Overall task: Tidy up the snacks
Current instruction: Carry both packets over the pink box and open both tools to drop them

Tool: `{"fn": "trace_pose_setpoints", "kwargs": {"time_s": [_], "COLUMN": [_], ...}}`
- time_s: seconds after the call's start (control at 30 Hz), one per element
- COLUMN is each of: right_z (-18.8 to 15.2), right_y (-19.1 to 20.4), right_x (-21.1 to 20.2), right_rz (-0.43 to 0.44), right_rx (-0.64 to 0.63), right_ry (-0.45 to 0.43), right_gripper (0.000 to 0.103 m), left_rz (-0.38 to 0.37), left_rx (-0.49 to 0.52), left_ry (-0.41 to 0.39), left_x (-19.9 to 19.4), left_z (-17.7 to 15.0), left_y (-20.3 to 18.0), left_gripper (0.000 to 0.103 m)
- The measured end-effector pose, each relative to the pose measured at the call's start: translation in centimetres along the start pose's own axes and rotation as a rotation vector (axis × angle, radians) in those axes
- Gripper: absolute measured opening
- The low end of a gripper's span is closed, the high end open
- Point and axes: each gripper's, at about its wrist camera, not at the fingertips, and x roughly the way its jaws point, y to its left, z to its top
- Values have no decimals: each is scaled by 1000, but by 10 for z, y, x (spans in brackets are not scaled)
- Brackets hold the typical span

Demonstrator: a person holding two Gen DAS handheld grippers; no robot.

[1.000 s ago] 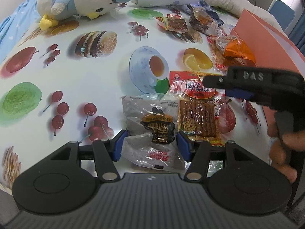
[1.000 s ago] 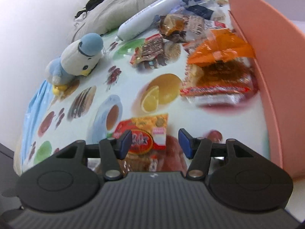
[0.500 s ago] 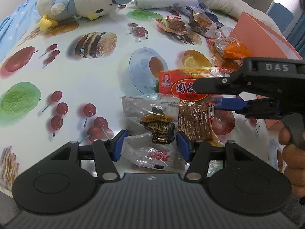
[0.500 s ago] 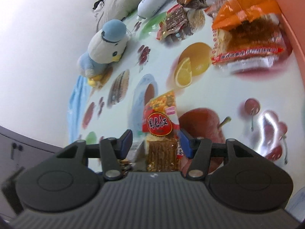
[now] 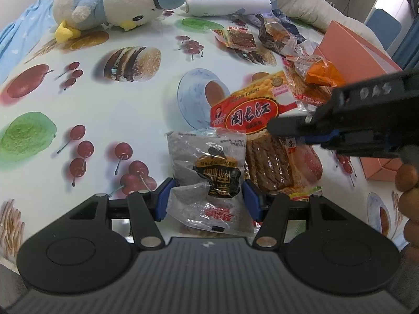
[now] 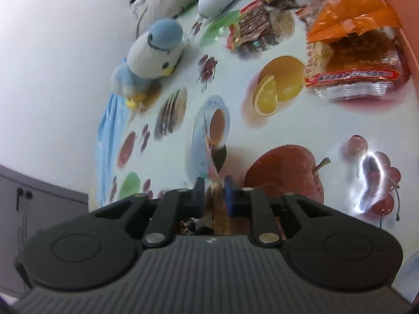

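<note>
A grey snack packet [image 5: 209, 162] with a black and gold label sits between the blue pads of my left gripper [image 5: 207, 198], which presses it from both sides just above the fruit-print tablecloth [image 5: 131, 110]. Right beside it is a red snack packet [image 5: 248, 112] of brown sticks, tilted with its red top raised. My right gripper [image 5: 277, 130] comes in from the right, rolled on its side. Its jaws are closing on that packet's edge. In the right wrist view the red packet [image 6: 219, 209] stands edge-on between the right gripper [image 6: 213, 191] pads.
An open orange box [image 5: 348, 47] stands at the right. An orange-topped cake packet [image 6: 351, 52] lies against it. More snack packets [image 5: 238, 39], a white bottle [image 5: 227, 4] and a plush bird [image 5: 117, 2] lie at the back. A hand [image 5: 408, 183] holds the right gripper.
My right gripper rolled onto its side and closed from wide open onto the red packet, whose red top has come up off the cloth. The left gripper and grey packet stayed put.
</note>
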Motion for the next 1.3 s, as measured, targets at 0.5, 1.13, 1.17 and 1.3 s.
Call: {"fn": "trace_pose_setpoints", "kwargs": {"time_s": [0.5, 1.13, 1.17, 1.3], "right_z": [-16, -69, -72, -83], "right_y": [33, 71, 73, 81], "right_x": [-36, -148, -153, -171], "right_rz": [-125, -267, -271, -290], "right_rx": [-177, -319, -322, -331], "right_ry": [-109, -355, -366, -412], "right_gripper": [9, 9, 9, 9], "left_rz": [-2, -40, -48, -66], "left_rx": [-19, -8, -7, 11], "left_ry": [29, -46, -49, -72], "left_x": [-23, -117, -122, -142], "left_z": [8, 9, 10, 10], "left_y": [-4, -50, -52, -64], "left_gripper": [60, 60, 60, 60]}}
